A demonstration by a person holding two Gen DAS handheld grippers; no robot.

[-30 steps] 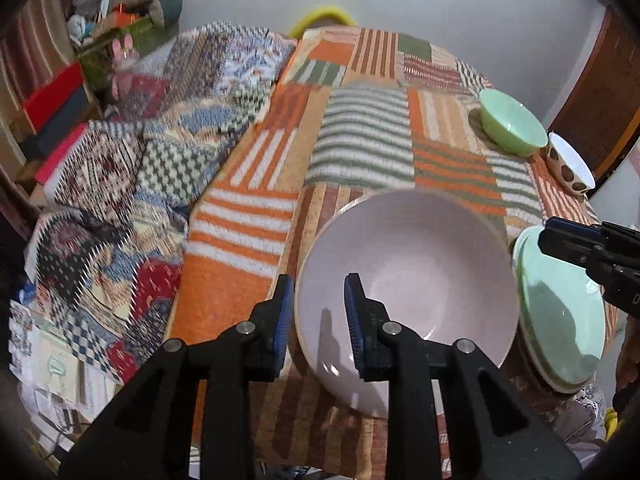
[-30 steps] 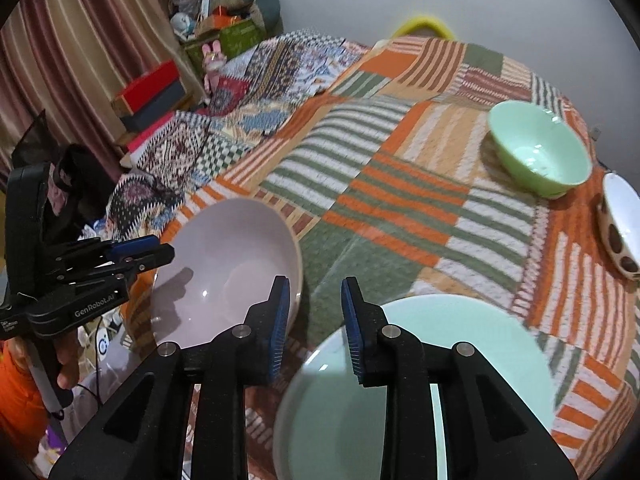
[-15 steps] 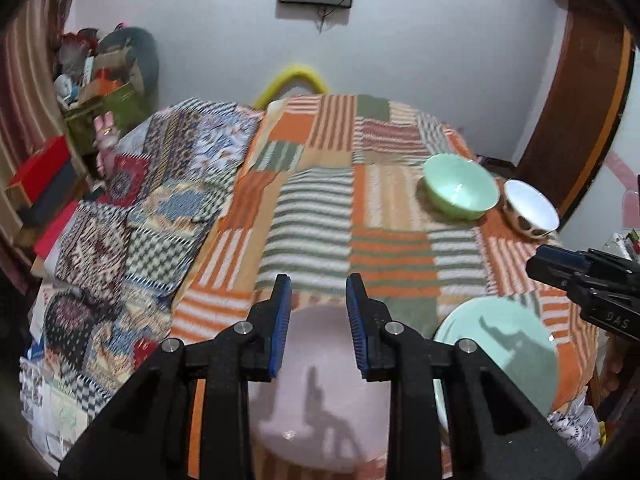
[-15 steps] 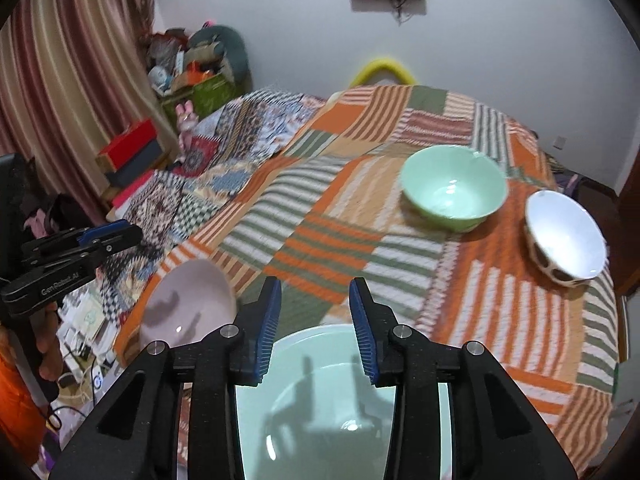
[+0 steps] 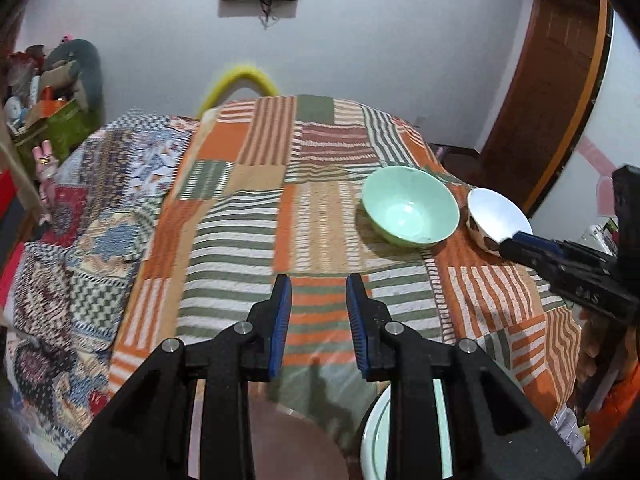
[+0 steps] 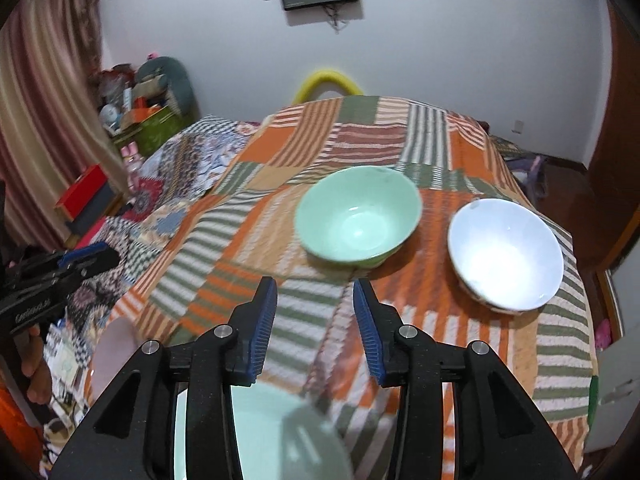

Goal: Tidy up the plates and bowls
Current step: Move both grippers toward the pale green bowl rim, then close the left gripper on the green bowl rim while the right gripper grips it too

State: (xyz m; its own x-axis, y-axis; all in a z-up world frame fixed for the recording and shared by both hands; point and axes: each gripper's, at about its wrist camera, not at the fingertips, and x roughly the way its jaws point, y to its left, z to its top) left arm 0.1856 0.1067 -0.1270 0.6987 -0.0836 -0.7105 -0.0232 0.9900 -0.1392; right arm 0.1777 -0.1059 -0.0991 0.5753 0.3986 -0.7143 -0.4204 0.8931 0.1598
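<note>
Right gripper (image 6: 315, 312) opening, empty, left gripper (image 5: 319, 308) parted, empty, above green bowl (image 6: 357, 216)

Little legible text. Black plastic right gripper (image 5: 516, 246), seen at 3 o'clock in left-wrist view, carries pale letters approx. "DAS" on its side, small & partly blurred. Black plastic left gripper (image 6: 106, 258), at 9 o'clock in right-wrist view, has a pale brand word along its body, too blurred to read. Nothing else legible.
</note>
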